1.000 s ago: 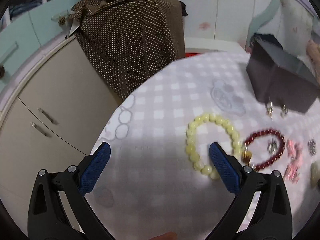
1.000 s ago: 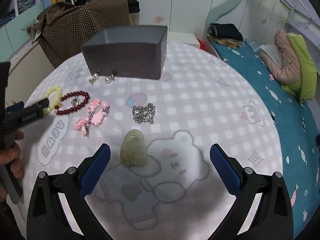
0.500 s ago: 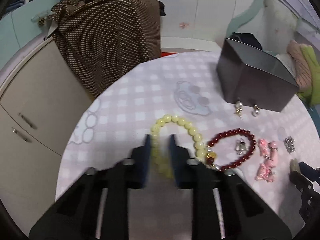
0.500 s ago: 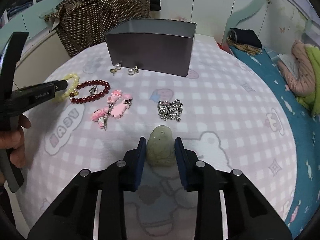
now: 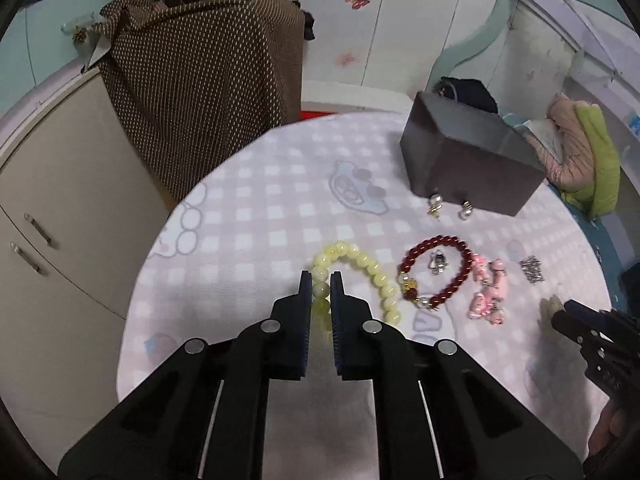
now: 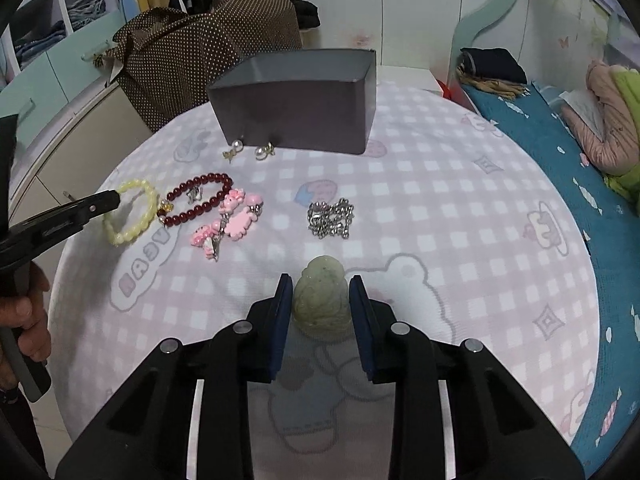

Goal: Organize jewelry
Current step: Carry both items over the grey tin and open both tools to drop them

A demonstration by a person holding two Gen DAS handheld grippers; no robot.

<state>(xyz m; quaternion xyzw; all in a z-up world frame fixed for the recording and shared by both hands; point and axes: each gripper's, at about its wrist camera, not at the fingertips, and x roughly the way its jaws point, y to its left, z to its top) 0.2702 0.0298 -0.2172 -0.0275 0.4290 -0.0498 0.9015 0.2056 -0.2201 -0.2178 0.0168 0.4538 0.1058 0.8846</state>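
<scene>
Jewelry lies spread on the checked cloth (image 6: 440, 208) in front of the dark box (image 6: 296, 108). Left gripper (image 5: 321, 280) is clamped on the yellow bead bracelet (image 5: 360, 264), left of the box. Right gripper (image 6: 320, 284) has just been closing and pinches the pale green pendant (image 6: 322, 298), nearer than the box.

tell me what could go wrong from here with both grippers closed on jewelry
1. The left gripper pinches only one stretch of the yellow bead bracelet; the hanging loop may snag the red bead bracelet lying right beside it.
2. The right gripper holds the smooth jade pendant by its sides, so it could slip out.
3. The pearl earrings lie against the dark box; a low carry could knock them.
</scene>
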